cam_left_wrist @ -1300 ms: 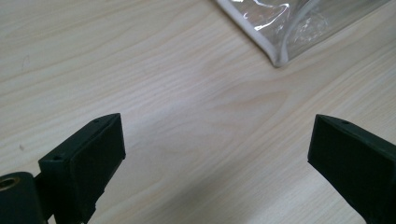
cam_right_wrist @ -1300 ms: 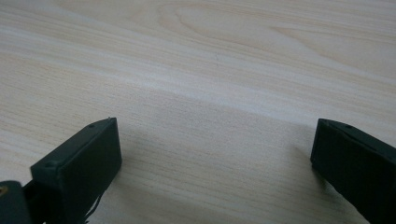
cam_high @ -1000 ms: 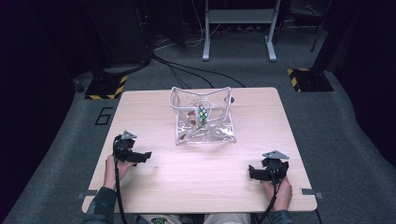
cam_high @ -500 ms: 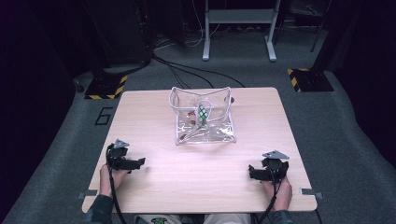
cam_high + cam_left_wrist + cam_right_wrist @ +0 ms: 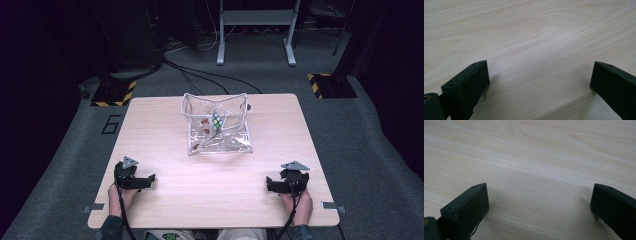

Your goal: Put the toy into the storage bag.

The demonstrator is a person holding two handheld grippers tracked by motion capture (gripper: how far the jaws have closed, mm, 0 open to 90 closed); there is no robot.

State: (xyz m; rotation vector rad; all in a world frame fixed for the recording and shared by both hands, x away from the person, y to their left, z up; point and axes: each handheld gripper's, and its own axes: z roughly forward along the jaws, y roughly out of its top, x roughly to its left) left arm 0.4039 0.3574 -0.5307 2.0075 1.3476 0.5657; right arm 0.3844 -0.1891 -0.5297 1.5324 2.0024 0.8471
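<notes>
Left claw (image 5: 150, 178) wide, empty | right claw (image 5: 270, 184) wide, empty | clear pouch (image 5: 218, 125) holds chequered cube (image 5: 217, 120)

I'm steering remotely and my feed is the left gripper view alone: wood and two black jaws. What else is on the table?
Observer: A clear plastic container sits at the middle of the table, toward its far side.
Operator: Anything in it?
Observer: A small multicoloured cube lies inside, among a few small reddish bits I cannot identify.
Operator: Where are the other tongs?
Observer: The right tongs rest near the near right corner, jaws wide apart over bare wood, holding nothing.
Operator: And mine, seen from above?
Observer: The left tongs sit near the near left edge, well short of the container.
</notes>
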